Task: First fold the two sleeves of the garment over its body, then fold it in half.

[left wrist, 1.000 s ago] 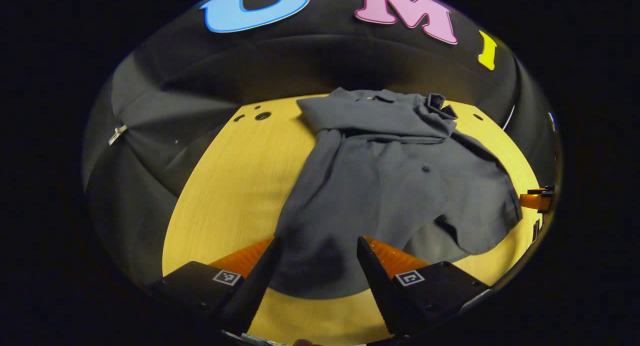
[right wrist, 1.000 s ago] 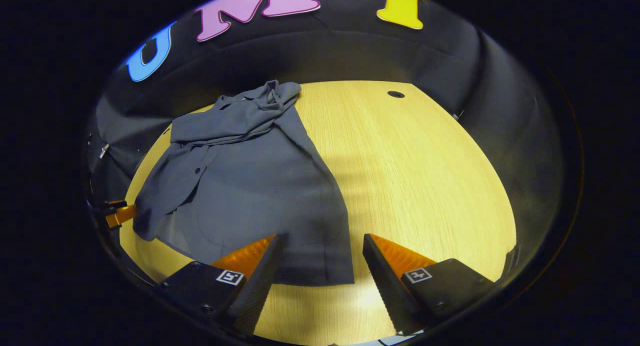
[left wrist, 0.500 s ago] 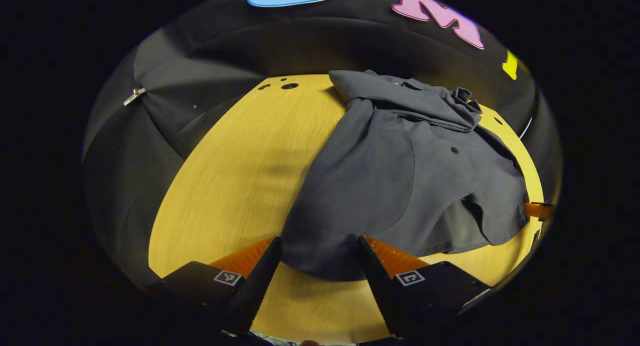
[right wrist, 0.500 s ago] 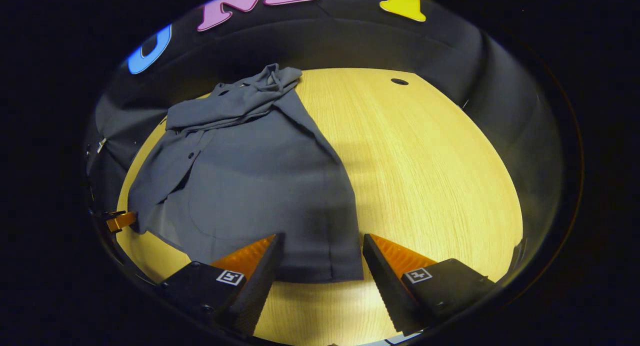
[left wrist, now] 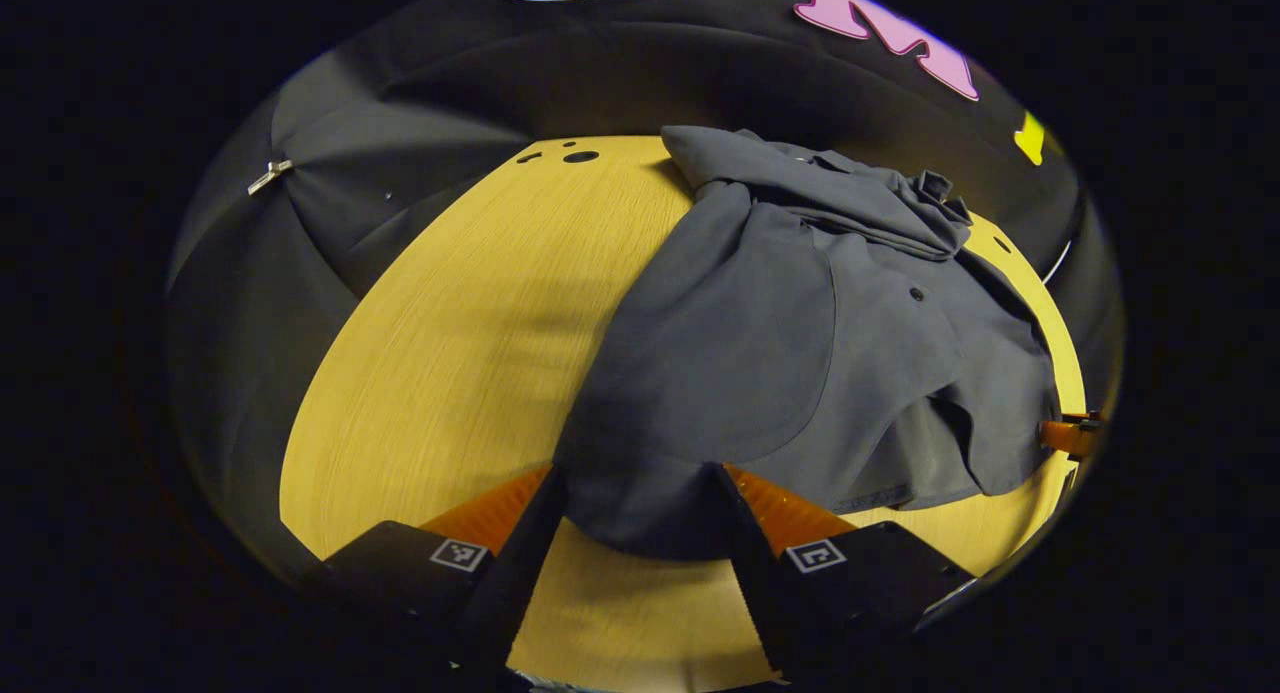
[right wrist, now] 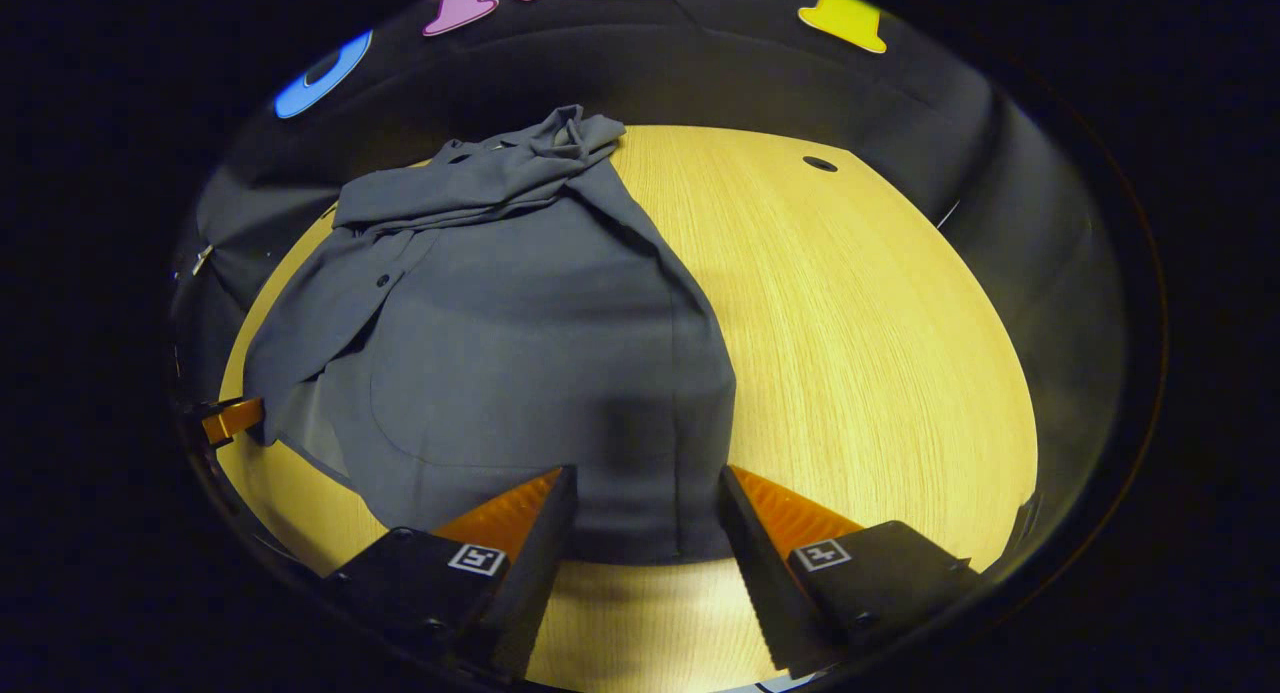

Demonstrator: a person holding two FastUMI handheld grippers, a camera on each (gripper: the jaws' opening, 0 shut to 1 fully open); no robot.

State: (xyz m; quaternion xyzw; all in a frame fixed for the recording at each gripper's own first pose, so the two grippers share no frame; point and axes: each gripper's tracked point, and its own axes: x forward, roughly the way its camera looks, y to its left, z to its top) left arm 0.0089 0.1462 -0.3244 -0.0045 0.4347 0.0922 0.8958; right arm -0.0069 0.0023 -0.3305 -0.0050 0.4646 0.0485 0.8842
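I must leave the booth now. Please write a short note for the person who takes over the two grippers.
Left gripper: jaws open, astride the near hem corner of the grey shirt.
Right gripper: jaws open, astride the other near hem corner.
The shirt lies on the wooden table, sleeves folded across the collar end.
Done: sleeves.
Left: close on the hem, fold in half toward the collar.

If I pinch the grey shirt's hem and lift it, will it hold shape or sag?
Likely sag: the grey shirt lies in soft creases, bunched near its collar, so it looks thin and floppy. It probably weighs little. The open front flap may swing loose. On the smooth wooden table the cloth could slide rather than stay put.
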